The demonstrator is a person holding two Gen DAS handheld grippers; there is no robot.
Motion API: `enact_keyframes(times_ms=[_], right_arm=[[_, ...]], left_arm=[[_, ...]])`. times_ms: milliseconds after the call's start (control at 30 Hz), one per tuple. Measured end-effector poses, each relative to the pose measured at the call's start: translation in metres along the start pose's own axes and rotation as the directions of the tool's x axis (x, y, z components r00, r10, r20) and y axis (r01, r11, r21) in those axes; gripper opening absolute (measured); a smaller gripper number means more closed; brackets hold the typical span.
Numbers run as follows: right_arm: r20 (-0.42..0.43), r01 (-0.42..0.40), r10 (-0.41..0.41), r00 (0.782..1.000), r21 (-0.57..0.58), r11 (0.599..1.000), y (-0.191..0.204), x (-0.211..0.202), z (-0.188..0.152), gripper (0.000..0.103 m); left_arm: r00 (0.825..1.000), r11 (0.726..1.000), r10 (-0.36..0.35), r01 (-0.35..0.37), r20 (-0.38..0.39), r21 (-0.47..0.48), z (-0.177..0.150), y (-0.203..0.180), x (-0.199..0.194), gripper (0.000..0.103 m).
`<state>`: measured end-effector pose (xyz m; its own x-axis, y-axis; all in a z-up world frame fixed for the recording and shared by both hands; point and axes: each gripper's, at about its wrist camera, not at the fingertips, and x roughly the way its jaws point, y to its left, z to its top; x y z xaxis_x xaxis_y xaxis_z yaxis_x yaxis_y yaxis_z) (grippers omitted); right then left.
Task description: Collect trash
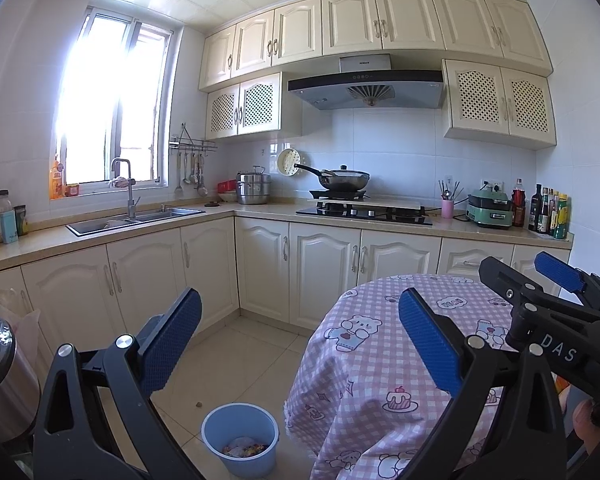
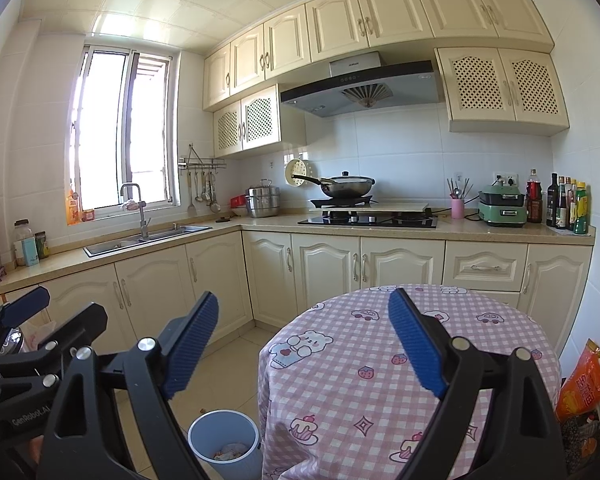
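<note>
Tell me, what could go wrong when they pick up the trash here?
The small scrap on the floor tiles is tiny and lies flat, so the left hand-held gripper, open and empty, might fail to pinch it. The blue bin sits close against the tablecloth, so a reach down could snag the hanging edge. The right hand-held gripper is open and close beside the left; they might bump.

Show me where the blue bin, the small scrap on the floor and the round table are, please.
blue bin (image 1: 211, 436): left wrist view, on its near-left wall.
small scrap (image 1: 198, 404): left wrist view, on the scrap itself, on the tiles behind the bin.
round table (image 2: 380, 344): right wrist view, on bare checked cloth on top.
</note>
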<state>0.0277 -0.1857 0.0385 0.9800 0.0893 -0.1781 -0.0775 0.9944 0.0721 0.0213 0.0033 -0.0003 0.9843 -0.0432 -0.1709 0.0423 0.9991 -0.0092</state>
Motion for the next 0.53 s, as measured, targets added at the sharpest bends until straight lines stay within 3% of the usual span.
enact_keyframes(times_ms=[300, 533], right_arm=[[-0.003, -0.001, 0.001, 1.000, -0.003, 1.000, -0.001, 0.002, -0.002, 0.086], [-0.053, 0.016, -0.015, 0.998, 0.009, 1.000, -0.020, 0.028, -0.012, 0.086]], left_arm=[[1.000, 1.000, 0.001, -0.001, -0.015, 0.000, -0.003, 0.001, 0.004, 0.096], [0.996, 1.000, 0.020, -0.022, -0.089, -0.017, -0.011, 0.003, 0.034, 0.096]])
